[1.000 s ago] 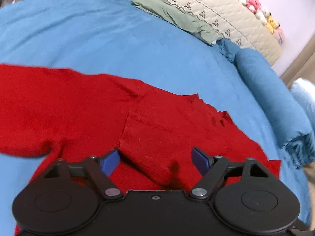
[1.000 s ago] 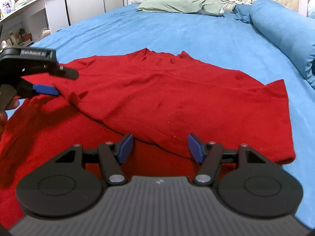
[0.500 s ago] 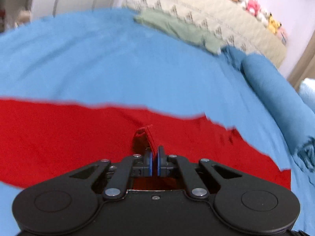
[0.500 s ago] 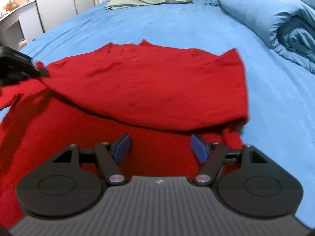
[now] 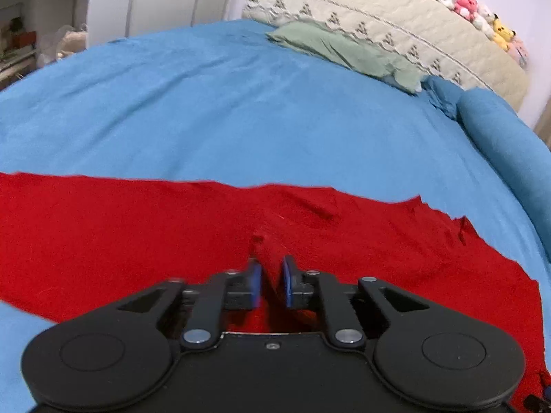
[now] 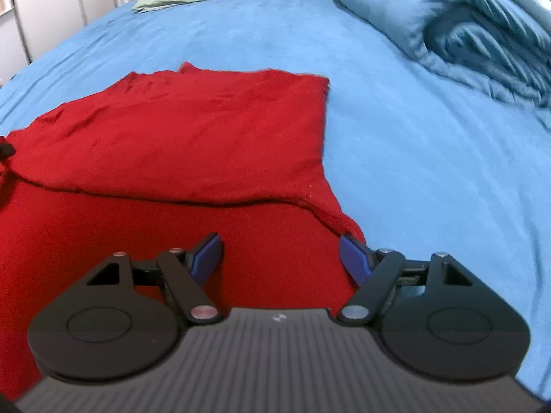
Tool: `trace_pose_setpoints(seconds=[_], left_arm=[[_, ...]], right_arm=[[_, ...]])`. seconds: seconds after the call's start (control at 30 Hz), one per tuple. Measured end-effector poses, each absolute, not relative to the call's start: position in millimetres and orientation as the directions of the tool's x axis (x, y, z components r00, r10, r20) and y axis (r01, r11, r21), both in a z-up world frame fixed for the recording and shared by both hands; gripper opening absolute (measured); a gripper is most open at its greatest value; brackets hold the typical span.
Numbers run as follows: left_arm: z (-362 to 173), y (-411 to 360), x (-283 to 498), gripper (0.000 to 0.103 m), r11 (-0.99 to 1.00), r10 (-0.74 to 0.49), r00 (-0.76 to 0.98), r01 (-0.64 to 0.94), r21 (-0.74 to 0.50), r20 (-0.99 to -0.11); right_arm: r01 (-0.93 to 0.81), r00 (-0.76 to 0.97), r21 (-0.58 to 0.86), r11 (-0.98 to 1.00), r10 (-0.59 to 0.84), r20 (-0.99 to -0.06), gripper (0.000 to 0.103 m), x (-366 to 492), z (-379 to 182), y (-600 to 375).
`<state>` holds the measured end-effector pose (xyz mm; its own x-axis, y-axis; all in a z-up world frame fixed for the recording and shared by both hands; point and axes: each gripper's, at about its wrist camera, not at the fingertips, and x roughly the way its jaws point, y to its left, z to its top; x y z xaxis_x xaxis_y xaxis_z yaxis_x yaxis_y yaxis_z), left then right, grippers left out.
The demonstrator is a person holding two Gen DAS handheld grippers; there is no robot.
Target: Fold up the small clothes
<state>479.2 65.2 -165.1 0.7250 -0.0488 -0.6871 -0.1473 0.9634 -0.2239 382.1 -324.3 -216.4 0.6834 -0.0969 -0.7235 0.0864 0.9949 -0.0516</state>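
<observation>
While half folded, red garment [image 5: 137,241]: flat on blue bedsheet [image 5: 241,120], low in both views; upper layer doubled back over lower one, its loose edge [image 6: 206,199] crossing just ahead of right gripper.
Left gripper [image 5: 270,282]: pads nearly together, having just eased apart a little, with a raised ridge of red cloth pinched between them; likely held so to carry that layer across.
Right gripper [image 6: 280,258]: spread wide, having just been opening, nothing clamped; only the lower red layer beneath the gap, outer pad just beside the garment's near corner; probably readying for a hold on that side.
Garment edges: far edge fairly straight against the sheet; right side edge [image 6: 323,120] clean, with bare sheet beyond it.
Open room: broad bare sheet ahead of the garment, enough for a fold away from the person.
Limits: rolled blue duvet [image 6: 465,27] well apart to the right; green cloth [image 5: 344,48] near the quilted headboard [image 5: 378,17], far off.
Risk: thin pinch, so slipping likely if pulled fast.
</observation>
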Motion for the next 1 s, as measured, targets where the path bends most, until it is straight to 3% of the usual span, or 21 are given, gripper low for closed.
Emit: trace_pose_setpoints(seconds=[0.07,0.17,0.3,0.43,0.5,0.63,0.83,0.9,1.0], left_arm=[[-150,66,470,0.042,0.972,-0.021,0.744,-0.143,-0.189,-0.667],[-136,60,466,0.062,0.979,-0.093,0.758,-0.047,-0.197,-0.645],[-151,35,489,0.062,0.975,-0.197,0.703,0.069,-0.21,-0.684],[-188,31,506,0.062,0.979,-0.185,0.635,0.049,-0.2,-0.75],[-191,33,504,0.062,0.977,-0.192,0.646,0.052,-0.208,-0.739],[-174,36,498,0.062,0.984,-0.143,0.662,0.016,-0.176,-0.736],[-123,68,457,0.063,0.99,-0.049,0.725,-0.055,-0.128,-0.687],[-104,85,439,0.072,0.985,-0.021,0.731,-0.103,-0.141,-0.682],[-79,108,420,0.097,0.974,0.027,0.731,-0.174,-0.149,-0.681]], right_arm=[[0.028,0.722,-0.068,0.997,-0.068,-0.688,0.091,382,-204,-313],[-0.034,0.751,-0.062,0.997,-0.015,-0.661,0.095,397,-198,-298],[-0.012,0.748,-0.036,0.999,-0.015,-0.664,0.095,427,-218,-291],[0.021,0.735,-0.033,0.999,-0.038,-0.677,0.095,432,-238,-303],[0.049,0.737,-0.014,0.999,-0.046,-0.675,0.095,429,-240,-314],[0.094,0.75,-0.073,0.993,-0.119,-0.651,0.095,423,-226,-323],[0.044,0.801,-0.084,0.995,-0.085,-0.593,0.095,414,-170,-308],[0.036,0.811,-0.086,0.996,-0.08,-0.58,0.097,411,-146,-293],[0.02,0.806,-0.08,0.997,-0.064,-0.589,0.103,407,-113,-262]])
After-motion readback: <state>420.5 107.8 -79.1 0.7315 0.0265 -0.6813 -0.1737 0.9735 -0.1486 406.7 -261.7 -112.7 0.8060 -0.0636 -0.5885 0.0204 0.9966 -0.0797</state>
